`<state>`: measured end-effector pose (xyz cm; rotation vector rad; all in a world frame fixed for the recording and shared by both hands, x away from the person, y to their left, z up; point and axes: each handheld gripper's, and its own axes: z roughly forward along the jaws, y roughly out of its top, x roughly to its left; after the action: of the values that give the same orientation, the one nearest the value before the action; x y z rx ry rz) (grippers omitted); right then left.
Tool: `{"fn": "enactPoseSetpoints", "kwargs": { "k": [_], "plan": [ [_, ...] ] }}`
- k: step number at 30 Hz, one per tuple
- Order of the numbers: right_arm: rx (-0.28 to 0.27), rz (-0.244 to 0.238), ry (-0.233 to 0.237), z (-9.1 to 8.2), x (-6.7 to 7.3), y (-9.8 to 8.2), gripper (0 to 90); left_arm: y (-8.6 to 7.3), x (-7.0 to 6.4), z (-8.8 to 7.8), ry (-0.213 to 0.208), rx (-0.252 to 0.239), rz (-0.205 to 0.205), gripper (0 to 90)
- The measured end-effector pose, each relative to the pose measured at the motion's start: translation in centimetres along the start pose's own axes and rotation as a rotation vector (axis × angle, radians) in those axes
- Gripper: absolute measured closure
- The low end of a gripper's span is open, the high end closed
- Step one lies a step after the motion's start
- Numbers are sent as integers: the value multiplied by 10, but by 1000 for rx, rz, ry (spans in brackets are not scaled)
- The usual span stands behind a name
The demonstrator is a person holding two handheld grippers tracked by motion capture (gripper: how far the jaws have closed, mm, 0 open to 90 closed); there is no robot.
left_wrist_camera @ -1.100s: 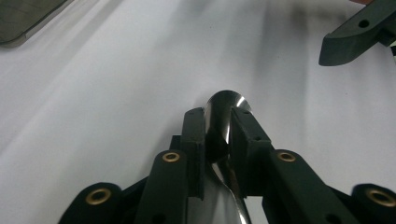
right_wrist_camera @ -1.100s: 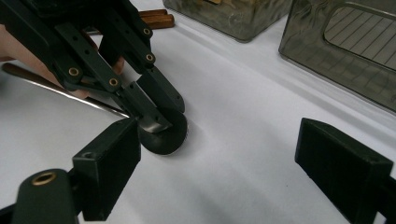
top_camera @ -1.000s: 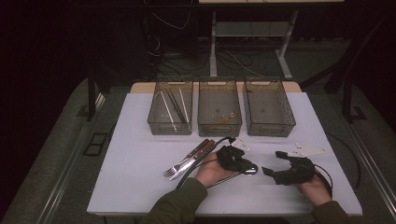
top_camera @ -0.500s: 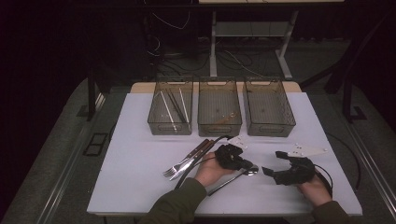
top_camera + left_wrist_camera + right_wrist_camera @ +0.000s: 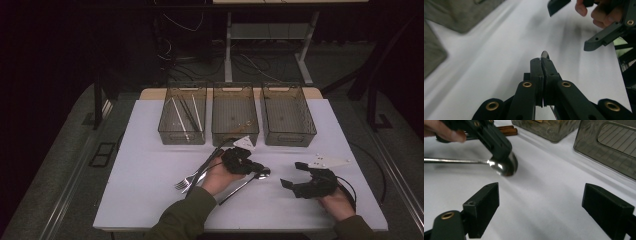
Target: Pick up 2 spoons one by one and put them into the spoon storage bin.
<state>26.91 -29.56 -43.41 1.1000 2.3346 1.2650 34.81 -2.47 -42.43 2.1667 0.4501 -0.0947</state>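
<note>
Steel spoon (image 5: 503, 166) bowl pinched between left gripper (image 5: 260, 170) fingers; right gripper (image 5: 289, 180) fingers wide, empty.

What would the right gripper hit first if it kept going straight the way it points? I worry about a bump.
Probably the spoon clamped in the left gripper: its bowl lies ahead, a little left of the open right gripper. Bare table lies between; depth is hard to judge.

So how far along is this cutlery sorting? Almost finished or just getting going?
Early on, it seems. The left bin already holds a few chopsticks; the middle bin has some small bits I cannot identify, and the right bin looks empty. In hand: the left tool is shut on a spoon at its bowl. The right tool waits open. Forks and dark-handled pieces still lie on the table.
</note>
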Motion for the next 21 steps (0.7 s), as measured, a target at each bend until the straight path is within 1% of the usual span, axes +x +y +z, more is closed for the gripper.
{"fn": "enactPoseSetpoints", "kwargs": {
  "k": [2, 7, 8, 10, 11, 13, 17, 21],
  "plan": [
    [2, 0, 1, 0, 0, 0, 144, 1, 3, -7, 14, -13, 0, 886],
    [12, -3, 8, 2, 3, 0, 144, 4, 10, -23, 54, -49, -27, 886],
    [8, -13, 8, 3, 3, 0, 144, 6, 11, -26, 64, -54, -30, 886],
    [7, -15, 6, 4, 2, 0, 144, 9, 13, -33, 79, -64, -30, 886],
    [11, -7, 7, 3, 3, 0, 144, 12, 15, -37, 86, -73, -30, 886],
    [17, 0, 8, 3, 3, 0, 144, 17, 18, -45, 102, -88, -25, 886],
    [12, -5, 4, 3, 2, 0, 144, 33, 25, -59, 143, -100, -2, 886],
    [12, -4, 5, 3, 3, 0, 144, 50, 36, -72, 181, -98, 7, 886]
  ]
}}
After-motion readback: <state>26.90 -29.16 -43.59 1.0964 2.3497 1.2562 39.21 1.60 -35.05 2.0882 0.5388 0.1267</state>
